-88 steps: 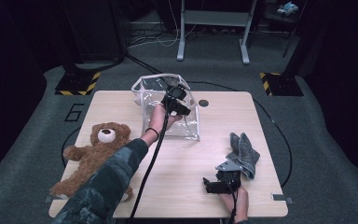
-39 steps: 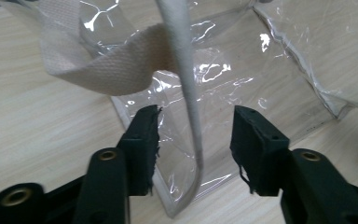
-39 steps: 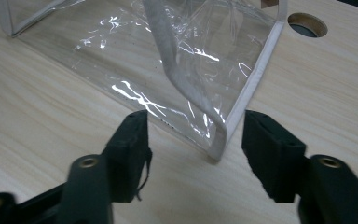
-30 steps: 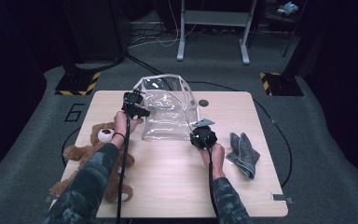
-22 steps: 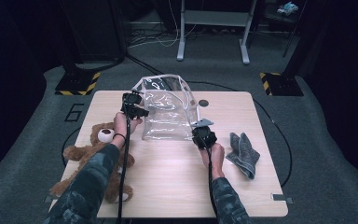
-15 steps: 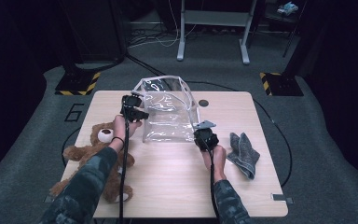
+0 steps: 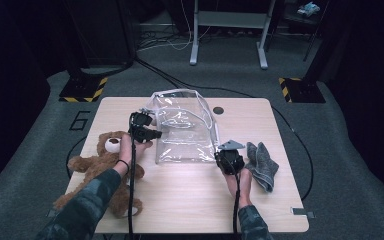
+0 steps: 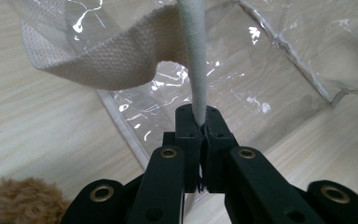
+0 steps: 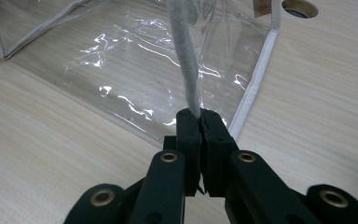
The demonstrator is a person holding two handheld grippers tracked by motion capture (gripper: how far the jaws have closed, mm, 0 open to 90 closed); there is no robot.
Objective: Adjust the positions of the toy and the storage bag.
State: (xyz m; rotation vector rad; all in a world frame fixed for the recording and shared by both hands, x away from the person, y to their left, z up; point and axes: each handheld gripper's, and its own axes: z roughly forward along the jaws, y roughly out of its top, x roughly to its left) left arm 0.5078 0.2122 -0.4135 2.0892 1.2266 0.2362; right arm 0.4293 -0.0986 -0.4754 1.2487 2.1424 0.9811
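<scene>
- Since a second ago, both grippers have clamped onto the bag's straps and drawn slightly toward the person; the bag looks ready to be spread open, probably for the bear left of it.
- Left gripper, at the bag's left edge: jaws clenched on a white strap.
- Right gripper, at the bag's near right corner: jaws clenched on a strap.
- A cloth lies right of the bag.
</scene>
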